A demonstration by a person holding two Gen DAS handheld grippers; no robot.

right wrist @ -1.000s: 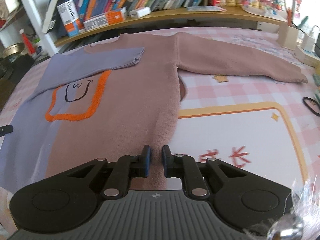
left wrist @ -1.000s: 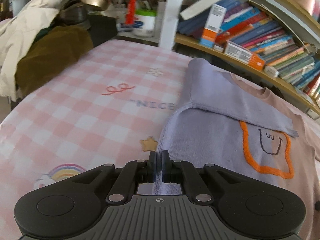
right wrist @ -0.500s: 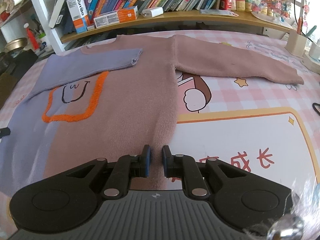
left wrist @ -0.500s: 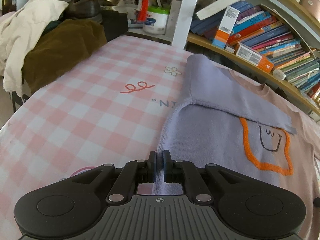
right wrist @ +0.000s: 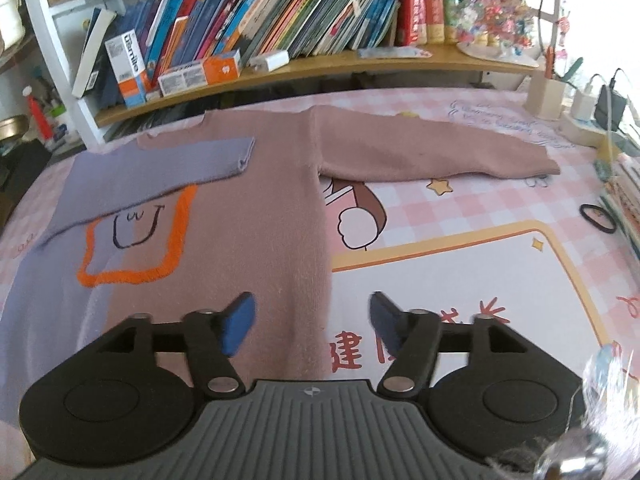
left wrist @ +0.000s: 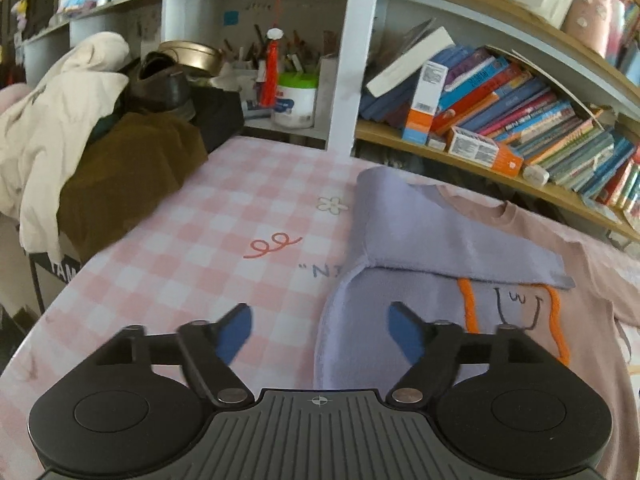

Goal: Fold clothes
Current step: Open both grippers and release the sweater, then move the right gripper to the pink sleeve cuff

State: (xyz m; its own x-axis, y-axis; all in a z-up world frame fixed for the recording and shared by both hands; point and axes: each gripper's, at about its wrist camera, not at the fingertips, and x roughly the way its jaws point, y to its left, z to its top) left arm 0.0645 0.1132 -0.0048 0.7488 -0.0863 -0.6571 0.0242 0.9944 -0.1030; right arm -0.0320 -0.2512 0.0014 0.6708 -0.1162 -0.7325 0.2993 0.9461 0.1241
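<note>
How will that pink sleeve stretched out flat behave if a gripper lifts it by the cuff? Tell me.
The pink sleeve will probably hang limp: it is soft knit lying flat on the tablecloth. It likely won't slip, being fuzzy. It may drag the sweater, since it is joined at the shoulder.

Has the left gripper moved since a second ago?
Yes. The left gripper has lifted and backed off from the sweater; against the bookshelf, more of the room shows. Its fingers have just been opening, nothing pinched.
</note>
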